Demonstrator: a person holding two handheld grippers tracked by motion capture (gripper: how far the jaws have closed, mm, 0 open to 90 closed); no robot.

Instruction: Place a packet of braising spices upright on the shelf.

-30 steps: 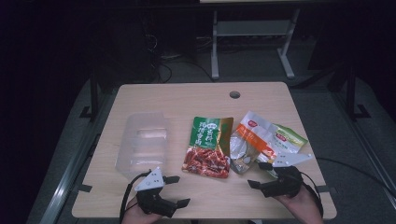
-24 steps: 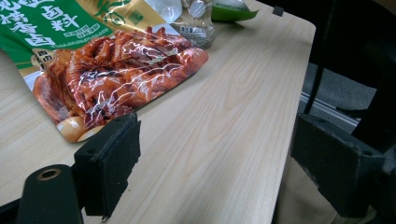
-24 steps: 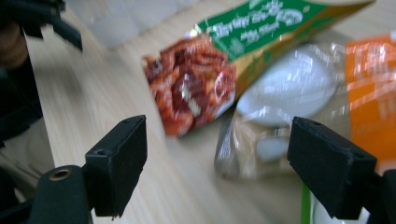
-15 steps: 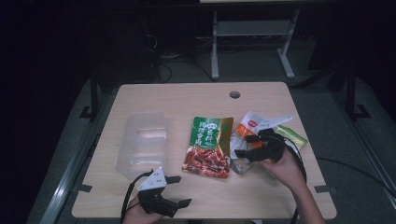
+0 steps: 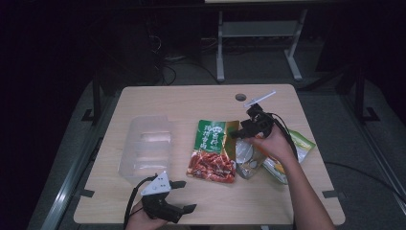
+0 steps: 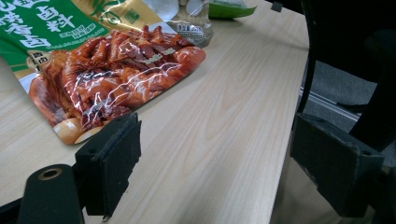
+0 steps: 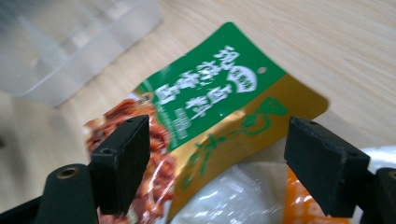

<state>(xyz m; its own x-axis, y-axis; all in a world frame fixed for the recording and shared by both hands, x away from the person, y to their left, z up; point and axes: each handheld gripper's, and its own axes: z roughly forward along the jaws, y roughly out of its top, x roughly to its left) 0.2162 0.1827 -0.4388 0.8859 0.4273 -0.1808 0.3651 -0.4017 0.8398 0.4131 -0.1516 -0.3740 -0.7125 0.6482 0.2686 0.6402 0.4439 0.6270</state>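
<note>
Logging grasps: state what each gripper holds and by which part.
Nothing is held. The right gripper hovers open above the green seasoning packet; the left gripper is open near the table's front edge.

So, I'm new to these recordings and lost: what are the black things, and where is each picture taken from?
A person holds a hand-held gripper in each hand. The high view looks down on the table. The left gripper rests near the front edge, jaws open, empty. The right gripper hovers, jaws open, over the green and red snack bag. Beside it lie other snack packets and a clear plastic box. The other two pictures come from cameras on the grippers, looking along their black jaws.
</note>
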